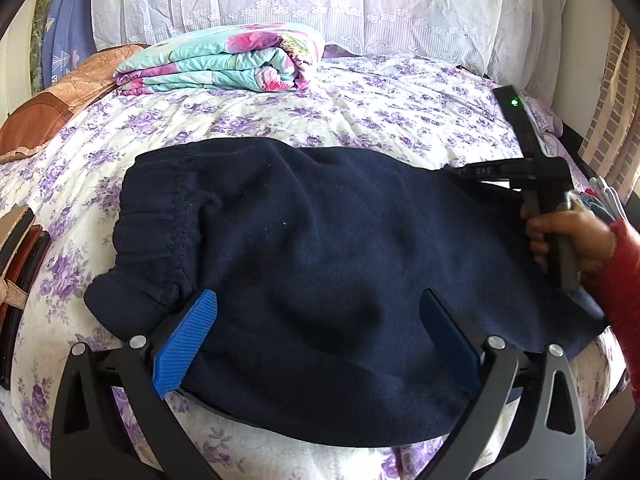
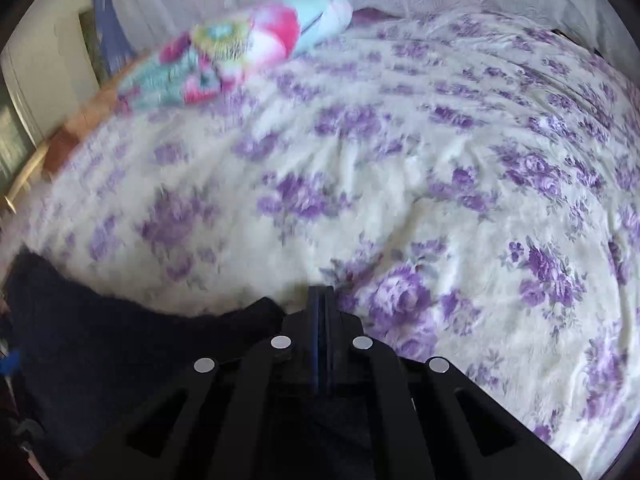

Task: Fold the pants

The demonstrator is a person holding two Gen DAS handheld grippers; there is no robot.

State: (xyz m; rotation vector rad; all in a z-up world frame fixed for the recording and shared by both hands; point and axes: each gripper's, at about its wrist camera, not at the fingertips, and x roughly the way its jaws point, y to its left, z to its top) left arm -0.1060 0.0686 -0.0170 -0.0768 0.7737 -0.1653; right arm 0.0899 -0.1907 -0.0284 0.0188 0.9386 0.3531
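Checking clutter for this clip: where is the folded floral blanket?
Left wrist view, upper left: the folded floral blanket lies at the bed's far end, beyond the navy pants.

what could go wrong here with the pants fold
The right gripper is shut right at the far edge of the navy pants, but the view is blurred, so whether it caught cloth is unclear; it may pull away empty. The left gripper stands open over the near edge by the waistband, pinning nothing, so a tug from the right could drag the whole bundle across the floral bedsheet and undo the fold.
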